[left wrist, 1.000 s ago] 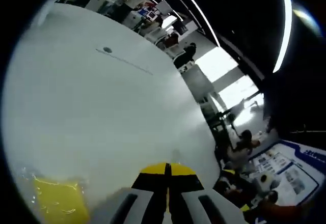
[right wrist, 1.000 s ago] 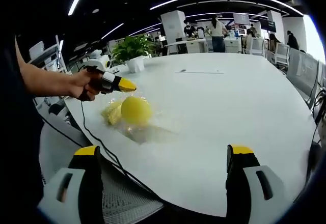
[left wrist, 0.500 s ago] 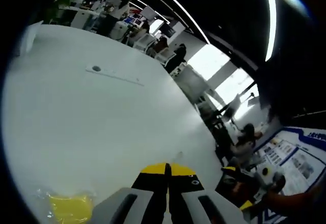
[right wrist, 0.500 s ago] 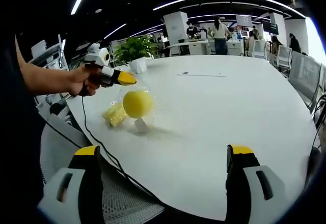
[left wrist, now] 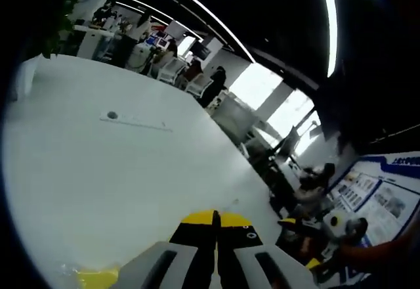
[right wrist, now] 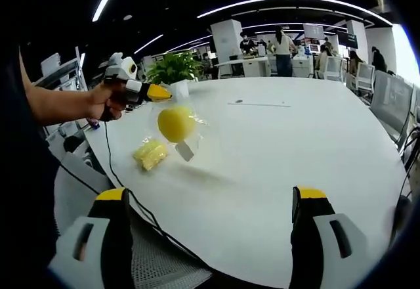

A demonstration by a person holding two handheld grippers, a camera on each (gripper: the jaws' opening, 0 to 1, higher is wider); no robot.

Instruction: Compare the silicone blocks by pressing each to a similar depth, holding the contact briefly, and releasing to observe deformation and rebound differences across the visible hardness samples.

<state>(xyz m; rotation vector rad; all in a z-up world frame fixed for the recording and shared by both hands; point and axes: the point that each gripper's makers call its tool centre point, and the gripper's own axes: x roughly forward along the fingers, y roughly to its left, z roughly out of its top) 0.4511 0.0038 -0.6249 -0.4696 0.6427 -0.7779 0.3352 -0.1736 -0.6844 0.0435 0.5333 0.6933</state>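
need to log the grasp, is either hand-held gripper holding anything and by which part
The left hand-held gripper is shut on the top edge of a clear bag holding a yellow ball, which hangs clear of the table. The right hand-held gripper is open and holds nothing.

Left hand-held gripper [right wrist: 159, 92] lifts a bagged yellow ball [right wrist: 175, 123] clear of the table [right wrist: 275, 151]; yellow block [right wrist: 150, 154] lies below it.

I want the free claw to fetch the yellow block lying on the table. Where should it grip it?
Probably across the yellow block's two long side faces, coming down from above: it lies flat and alone on the white table, sides exposed. The open right claw is free; the left claw is shut on the bagged yellow ball.
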